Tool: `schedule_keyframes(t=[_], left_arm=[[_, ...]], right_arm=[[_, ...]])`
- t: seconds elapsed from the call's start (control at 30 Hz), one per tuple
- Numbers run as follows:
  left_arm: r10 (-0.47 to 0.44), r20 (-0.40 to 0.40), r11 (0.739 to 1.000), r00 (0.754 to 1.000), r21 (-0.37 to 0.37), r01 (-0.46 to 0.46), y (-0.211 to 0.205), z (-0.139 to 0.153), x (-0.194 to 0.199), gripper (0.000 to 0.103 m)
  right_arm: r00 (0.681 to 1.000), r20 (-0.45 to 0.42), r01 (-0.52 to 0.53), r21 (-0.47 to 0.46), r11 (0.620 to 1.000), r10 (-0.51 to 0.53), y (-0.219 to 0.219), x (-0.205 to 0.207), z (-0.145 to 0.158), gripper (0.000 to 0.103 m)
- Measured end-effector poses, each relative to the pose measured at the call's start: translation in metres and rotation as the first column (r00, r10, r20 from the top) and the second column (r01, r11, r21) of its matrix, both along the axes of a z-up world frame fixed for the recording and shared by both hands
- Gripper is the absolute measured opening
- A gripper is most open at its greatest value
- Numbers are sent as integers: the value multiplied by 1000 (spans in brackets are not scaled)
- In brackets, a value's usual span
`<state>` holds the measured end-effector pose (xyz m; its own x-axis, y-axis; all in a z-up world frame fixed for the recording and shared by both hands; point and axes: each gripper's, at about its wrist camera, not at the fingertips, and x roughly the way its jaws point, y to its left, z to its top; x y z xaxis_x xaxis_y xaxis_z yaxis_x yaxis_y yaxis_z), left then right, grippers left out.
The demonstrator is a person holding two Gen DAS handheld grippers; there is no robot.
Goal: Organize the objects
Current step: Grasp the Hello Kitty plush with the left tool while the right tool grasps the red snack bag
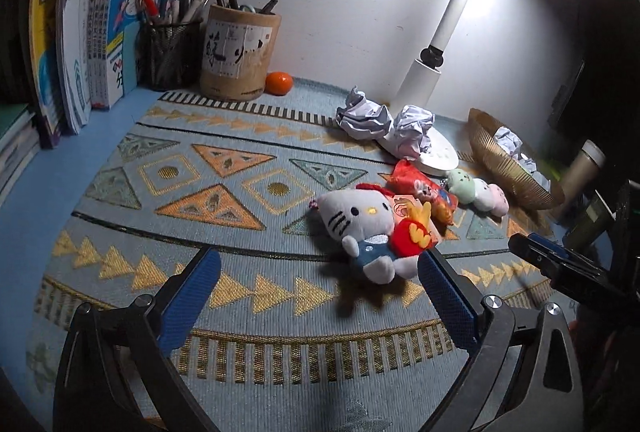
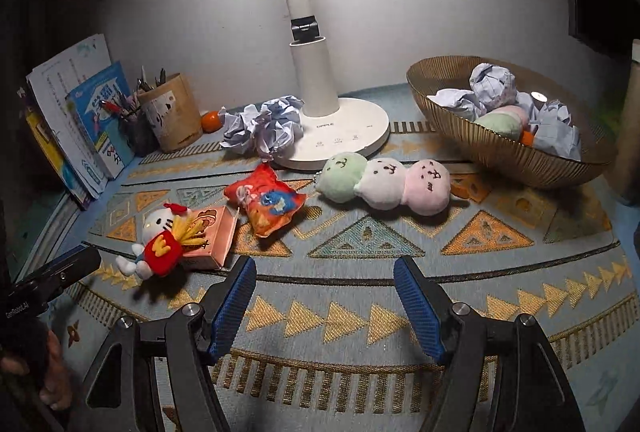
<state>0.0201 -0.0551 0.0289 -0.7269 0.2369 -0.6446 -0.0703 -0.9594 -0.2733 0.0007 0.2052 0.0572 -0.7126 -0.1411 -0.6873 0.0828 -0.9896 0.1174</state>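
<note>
Right wrist view: gold basket [image 2: 500, 152] at the right of the mat, partly filled. Inside it, several crumpled paper balls [image 2: 492, 82], a pastel plush much like the one outside, a bit of something orange. So some sorting looks done already; my guess is the basket is the collecting point.

Left on the patterned mat [image 2: 360, 296]:
- two crumpled papers [image 2: 262, 126], lying against the lamp base [image 2: 344, 136]
- three-ball plush [image 2: 384, 184], green, white and pink, just beside the lamp base and near the basket
- red snack bag [image 2: 266, 204], mid-mat
- white cat plush [image 2: 154, 232] with a red fries plush [image 2: 164, 252] lying on it, and a pink box [image 2: 212, 240] touching both
- small orange fruit [image 2: 211, 121] by the tan pen holder [image 2: 172, 112], at the back

Books [image 2: 80, 128] and pen holders stand in order along the left; they seem to need nothing.

Left gripper [image 1: 320, 272]: jaws spread wide, nothing between the pads; the cat plush sits just ahead of its right finger, not gripped. Right gripper [image 2: 324, 284]: jaws apart, only bare mat between them, well short of the three-ball plush. Neither carries anything.

Judgement: roughly the early-to-middle stretch. A share of the paper is binned; two papers, three plush toys, the bag and the box are not yet put away. The cat plush pile looks the likeliest pick for the left hand.
</note>
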Motion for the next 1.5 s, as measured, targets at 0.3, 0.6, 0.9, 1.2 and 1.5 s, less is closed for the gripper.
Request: schedule_keyframes(t=[0.3, 0.6, 0.9, 1.2, 1.5], left_arm=[[-32, 16, 997, 999, -67, 33, 14, -4, -1, 98], [-67, 56, 996, 996, -50, 70, 17, -4, -7, 98], [-45, 216, 979, 975, 206, 0, 11, -18, -65, 78], [-66, 184, 997, 981, 55, 57, 39, -18, -72, 58], [-36, 135, 988, 990, 156, 15, -6, -8, -58, 49]], right_arm=[[1000, 10, -7, -4, 1000, 7, 2, -2, 2, 70], [991, 88, -95, -74, 993, 101, 2, -21, -2, 70], [950, 48, -311, 81, 947, 308, -58, -79, 15, 63], [934, 157, -341, 119, 932, 322, -68, -116, -27, 61], [948, 129, -296, 9, 955, 292, -50, -101, -7, 27]])
